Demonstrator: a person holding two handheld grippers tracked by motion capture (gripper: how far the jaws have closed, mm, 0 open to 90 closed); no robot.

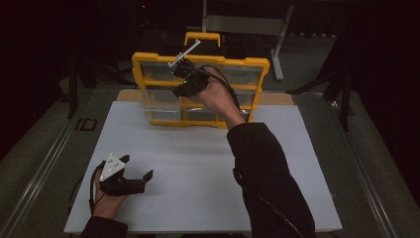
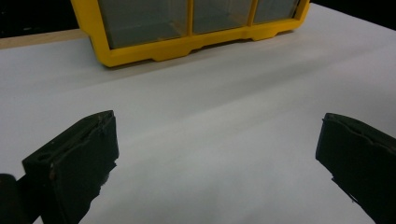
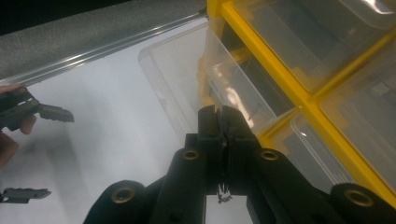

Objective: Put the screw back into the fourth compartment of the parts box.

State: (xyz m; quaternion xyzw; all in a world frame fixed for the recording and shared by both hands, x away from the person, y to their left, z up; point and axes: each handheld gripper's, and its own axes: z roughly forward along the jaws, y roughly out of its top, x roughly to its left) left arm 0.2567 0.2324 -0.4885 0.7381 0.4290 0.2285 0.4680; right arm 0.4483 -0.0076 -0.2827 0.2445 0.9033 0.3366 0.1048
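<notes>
There, the clear drawer (image 3: 187, 79) juts lengthwise from the yellow cabinet (image 1: 143, 62).

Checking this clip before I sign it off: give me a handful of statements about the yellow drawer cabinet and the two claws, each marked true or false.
1. The left claw is open above the white table. True.
2. The right claw is wide open. False: its jaws are shut, with their tips at the front of a clear drawer.
3. One clear drawer of the yellow cabinet is pulled partly out. True: it juts from the frame at the left of the middle row.
4. The cabinet lies flat on its back. False: it stands upright at the far edge of the table.
5. The left claw holds a drawer. False: nothing is between its jaws.
</notes>
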